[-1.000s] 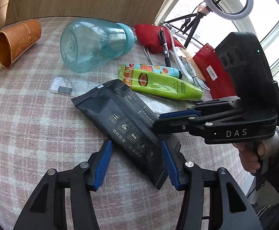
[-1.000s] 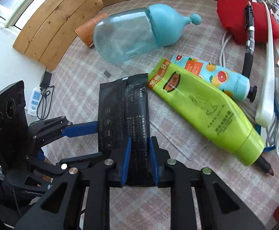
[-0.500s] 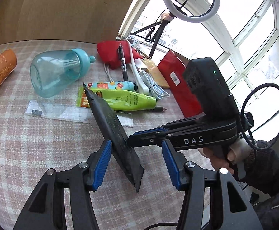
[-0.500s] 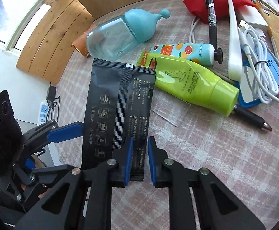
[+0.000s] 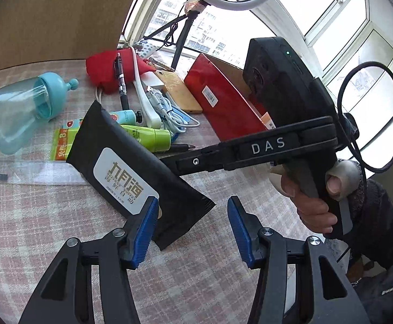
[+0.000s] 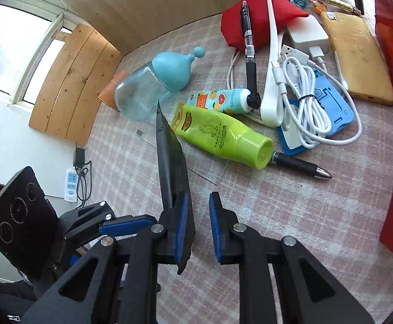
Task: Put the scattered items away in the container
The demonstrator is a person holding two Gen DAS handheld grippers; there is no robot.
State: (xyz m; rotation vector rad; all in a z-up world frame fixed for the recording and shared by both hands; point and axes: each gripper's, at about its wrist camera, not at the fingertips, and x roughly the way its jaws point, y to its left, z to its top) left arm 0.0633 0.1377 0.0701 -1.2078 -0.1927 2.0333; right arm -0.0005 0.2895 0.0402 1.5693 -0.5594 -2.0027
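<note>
The black wipes pack hangs tilted above the checked table, off the cloth. In the right wrist view it shows edge-on, lying against the left blue pad of the right tongs, whose narrow gap looks partly empty (whether they truly pinch it I cannot tell). The left tongs stand spread, one pad touching the pack's label end. Beyond lie a green tube and a blue bottle.

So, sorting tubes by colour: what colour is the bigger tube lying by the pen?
Lime green tube, clearest in the right wrist view.
</note>
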